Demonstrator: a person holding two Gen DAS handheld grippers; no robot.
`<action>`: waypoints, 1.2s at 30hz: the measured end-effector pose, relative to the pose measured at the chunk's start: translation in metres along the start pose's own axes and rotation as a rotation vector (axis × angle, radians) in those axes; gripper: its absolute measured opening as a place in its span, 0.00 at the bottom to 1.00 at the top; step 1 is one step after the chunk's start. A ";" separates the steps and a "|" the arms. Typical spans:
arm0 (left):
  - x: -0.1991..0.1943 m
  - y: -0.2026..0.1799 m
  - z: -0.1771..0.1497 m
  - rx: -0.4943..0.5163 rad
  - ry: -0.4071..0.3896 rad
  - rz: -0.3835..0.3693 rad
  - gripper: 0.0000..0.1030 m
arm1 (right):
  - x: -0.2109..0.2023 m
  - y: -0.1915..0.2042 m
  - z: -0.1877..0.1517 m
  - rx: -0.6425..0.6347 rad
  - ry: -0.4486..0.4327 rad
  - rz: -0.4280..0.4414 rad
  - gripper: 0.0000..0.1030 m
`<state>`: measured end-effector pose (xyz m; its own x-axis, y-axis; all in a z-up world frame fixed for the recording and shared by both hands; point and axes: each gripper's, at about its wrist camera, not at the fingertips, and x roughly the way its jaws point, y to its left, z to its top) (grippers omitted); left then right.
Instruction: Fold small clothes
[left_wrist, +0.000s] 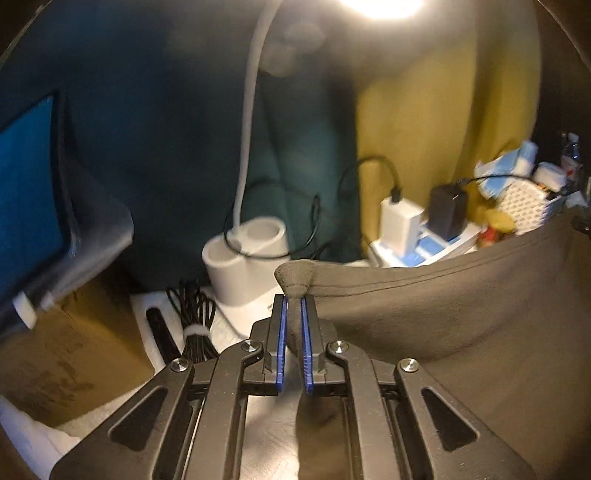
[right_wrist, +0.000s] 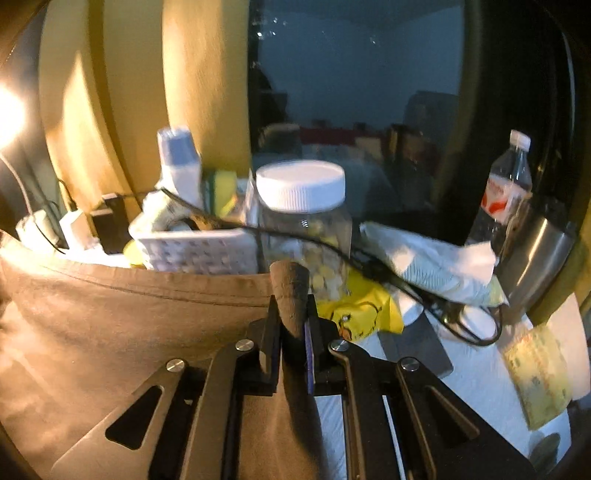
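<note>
Here the brown garment (left_wrist: 443, 306) hangs stretched above the desk (right_wrist: 476, 384) between the two grippers, both tilted downward, the left gripper (left_wrist: 294, 295) jaws clamped on one bunched corner and the right gripper (right_wrist: 291, 299) jaws clamped on the other.

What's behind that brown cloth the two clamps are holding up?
Behind the brown cloth, over its top edge, stand a white perforated basket, a white-lidded clear jar and two chargers, white and black. Their lower parts, and the tabletop beneath them, are covered.
</note>
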<state>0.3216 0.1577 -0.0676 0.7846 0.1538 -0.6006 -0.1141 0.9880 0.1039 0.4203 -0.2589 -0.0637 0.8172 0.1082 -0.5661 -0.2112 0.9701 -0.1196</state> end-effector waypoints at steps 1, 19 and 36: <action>0.006 0.001 -0.002 -0.001 0.023 0.003 0.07 | 0.003 0.000 -0.002 0.001 0.011 -0.002 0.09; -0.028 0.021 -0.053 -0.145 0.150 -0.049 0.67 | -0.037 -0.012 -0.037 -0.004 0.076 -0.033 0.56; -0.095 0.011 -0.138 -0.185 0.216 -0.091 0.68 | -0.133 -0.049 -0.145 0.178 0.197 -0.017 0.56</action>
<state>0.1618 0.1558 -0.1191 0.6512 0.0438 -0.7576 -0.1734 0.9805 -0.0924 0.2440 -0.3522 -0.1011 0.6958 0.0641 -0.7154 -0.0865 0.9962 0.0051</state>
